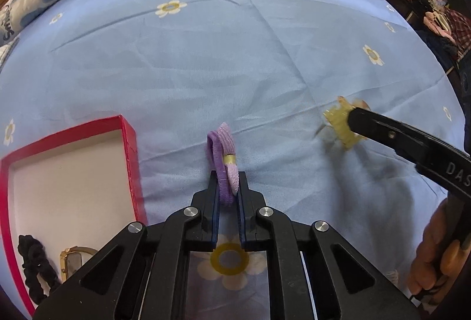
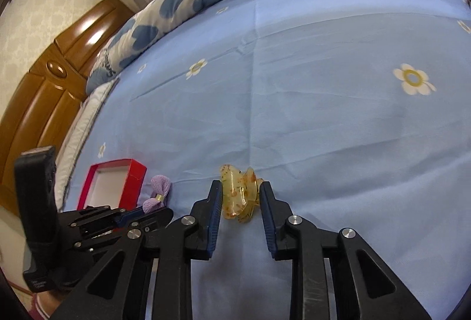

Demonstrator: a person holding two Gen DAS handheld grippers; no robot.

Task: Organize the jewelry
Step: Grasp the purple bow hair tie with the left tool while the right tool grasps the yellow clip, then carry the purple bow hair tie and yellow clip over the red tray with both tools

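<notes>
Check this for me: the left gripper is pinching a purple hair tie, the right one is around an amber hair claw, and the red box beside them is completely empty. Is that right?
Not quite. The red box is not empty: the left wrist view shows a black scrunchie and a gold-framed item inside. The left gripper does pinch the purple hair tie, and the right gripper is around the amber hair claw.

Colours and patterns
Lilac hair tie (image 1: 225, 156), gold band; amber speckled claw clip (image 2: 241, 196); red box (image 1: 129, 143); pale-blue daisy-print bed sheet (image 1: 206, 61).
</notes>
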